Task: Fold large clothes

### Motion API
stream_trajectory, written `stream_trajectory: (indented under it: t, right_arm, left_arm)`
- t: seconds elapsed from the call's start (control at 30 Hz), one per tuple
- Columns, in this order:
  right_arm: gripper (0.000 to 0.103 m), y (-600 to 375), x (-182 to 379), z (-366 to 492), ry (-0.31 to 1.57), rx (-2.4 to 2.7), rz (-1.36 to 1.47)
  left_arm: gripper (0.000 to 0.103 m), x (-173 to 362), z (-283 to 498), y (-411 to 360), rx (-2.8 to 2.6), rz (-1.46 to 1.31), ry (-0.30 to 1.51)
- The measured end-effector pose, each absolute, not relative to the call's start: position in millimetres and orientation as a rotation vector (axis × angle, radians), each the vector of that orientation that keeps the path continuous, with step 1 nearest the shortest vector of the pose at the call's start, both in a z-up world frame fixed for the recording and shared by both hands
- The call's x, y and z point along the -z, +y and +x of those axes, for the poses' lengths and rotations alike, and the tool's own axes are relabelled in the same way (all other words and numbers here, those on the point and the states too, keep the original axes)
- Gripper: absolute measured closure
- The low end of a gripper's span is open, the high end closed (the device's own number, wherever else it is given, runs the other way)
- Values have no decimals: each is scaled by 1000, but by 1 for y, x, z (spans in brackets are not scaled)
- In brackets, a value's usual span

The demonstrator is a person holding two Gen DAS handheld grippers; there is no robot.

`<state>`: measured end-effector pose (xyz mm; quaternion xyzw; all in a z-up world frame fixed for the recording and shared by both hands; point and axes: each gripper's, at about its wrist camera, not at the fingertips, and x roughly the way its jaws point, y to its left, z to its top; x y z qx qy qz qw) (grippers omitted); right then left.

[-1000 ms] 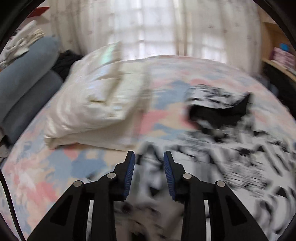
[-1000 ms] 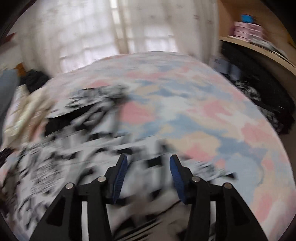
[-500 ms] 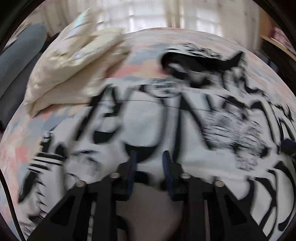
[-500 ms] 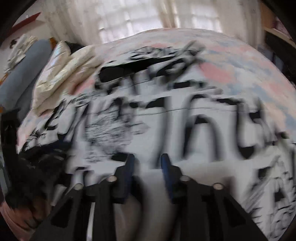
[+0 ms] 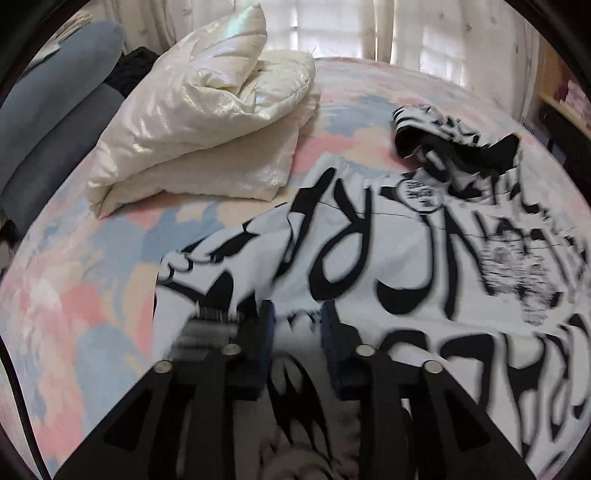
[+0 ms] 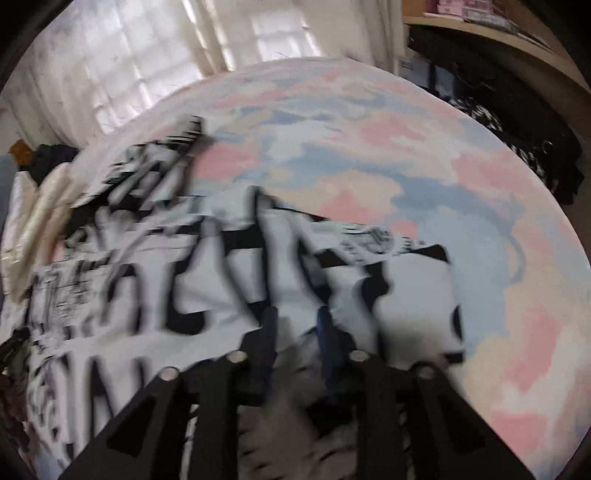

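Observation:
A large white garment with a bold black print lies spread on the bed, its black-lined hood end farthest from me. My left gripper is low over the near left part. Its jaws are opening, and a bunch of the cloth sits between the blue pads without being visibly pinched. In the right wrist view the same garment fills the left half. My right gripper is at its near right corner, narrowed onto a fold of the cloth.
The bed sheet is pastel pink, blue and cream. A folded cream duvet lies at the far left beside grey-blue bolsters. A wooden shelf with dark clothes under it borders the bed's right side. Curtains hang behind.
Both grippers dropped from above the bed onto the garment's near edge. The right jaws narrowed onto cloth. The left view swung back left, showing more sheet and duvet.

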<state>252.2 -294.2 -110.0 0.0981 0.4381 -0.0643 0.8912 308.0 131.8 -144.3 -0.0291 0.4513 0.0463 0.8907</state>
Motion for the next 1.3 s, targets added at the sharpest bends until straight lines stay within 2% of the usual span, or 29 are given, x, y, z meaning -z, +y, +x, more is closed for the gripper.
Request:
stream_trajectory:
  t: [0.13,0.27,0.4,0.5,0.57,0.9,1.0,1.13,1.3]
  right_arm:
    - [71,-237,99,234,897,6,192]
    - [70,-178,106,211,931,-137,205]
    - [69,-145,128,190,956,-138,91]
    - [68,-165,134,175,950,-118,101]
    - [67,-191,137,167,960,-41,84]
    - [64,-269,125,135,1023,96,172]
    - [64,-262,121,131,1054,107,131]
    - [64,-255,111,134,1100,101,124]
    - [64,-251,85,156,1084,76,124]
  left_arm:
    - [62,128,271,121,-73,-83,890]
    - [62,132,232,99,-44,-102,903]
    - [62,152,207,104,-141,-73,932]
    - [65,159,194,132,-115,-150,909]
    - [70,157,188,141,-93,-175,909]
    - [69,150,183,138,-69,-114,959]
    - [64,142,184,136,-46,-79,991]
    - [38,118,189,136,-70,-12,971]
    - [36,75,212,137,-53,52,912]
